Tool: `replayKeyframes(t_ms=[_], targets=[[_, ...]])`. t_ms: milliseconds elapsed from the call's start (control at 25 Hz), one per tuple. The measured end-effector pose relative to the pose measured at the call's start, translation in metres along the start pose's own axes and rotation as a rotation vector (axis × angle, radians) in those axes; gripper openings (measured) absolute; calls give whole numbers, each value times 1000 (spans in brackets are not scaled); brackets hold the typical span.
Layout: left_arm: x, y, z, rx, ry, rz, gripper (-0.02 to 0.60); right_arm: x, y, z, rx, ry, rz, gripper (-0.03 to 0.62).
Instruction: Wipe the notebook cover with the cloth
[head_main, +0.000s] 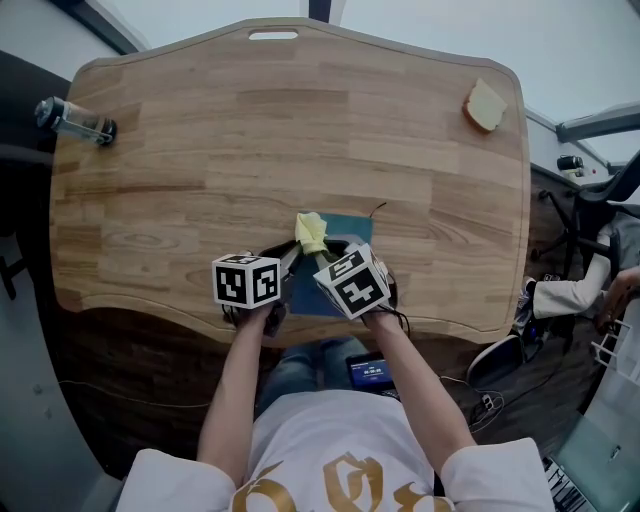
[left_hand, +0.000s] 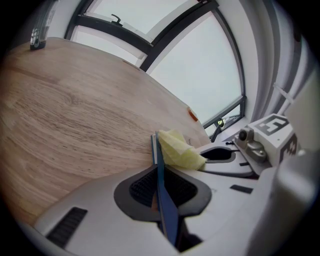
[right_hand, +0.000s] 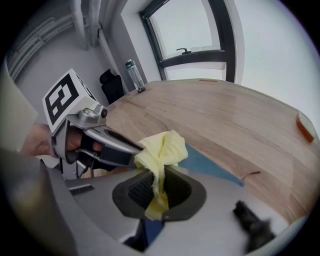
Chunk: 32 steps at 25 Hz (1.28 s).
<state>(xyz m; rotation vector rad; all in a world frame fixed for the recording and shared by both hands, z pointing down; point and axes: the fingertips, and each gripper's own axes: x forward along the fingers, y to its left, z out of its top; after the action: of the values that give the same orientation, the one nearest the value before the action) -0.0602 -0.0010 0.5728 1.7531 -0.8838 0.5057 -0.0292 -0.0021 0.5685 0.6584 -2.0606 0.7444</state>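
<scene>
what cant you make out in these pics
- Notebook: head view, cover mostly under the left gripper, right gripper and cloth.
- Tan thing at the table's far corner: head view, too small to identify.
- Bottle: left gripper view, cut off by the picture's edge.
- Dark thing: right gripper view, blurred.

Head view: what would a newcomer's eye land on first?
The yellow cloth, bunched near the table's front edge, pinched in the right gripper's shut jaws over the blue notebook. Right beside it, the left gripper clamps the notebook's edge. Farther off, a bottle stands at the far left corner.
</scene>
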Motion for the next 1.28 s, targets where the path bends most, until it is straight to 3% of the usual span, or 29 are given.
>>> replayKeyframes(t_ms=[240,1280], targets=[[0,-1,-1,23,-8,18,51,-2,12,-9,4,12,22,40],[-2,-1,3,-9,-5,-10,49,-7,48,-36,16,53,22,41]])
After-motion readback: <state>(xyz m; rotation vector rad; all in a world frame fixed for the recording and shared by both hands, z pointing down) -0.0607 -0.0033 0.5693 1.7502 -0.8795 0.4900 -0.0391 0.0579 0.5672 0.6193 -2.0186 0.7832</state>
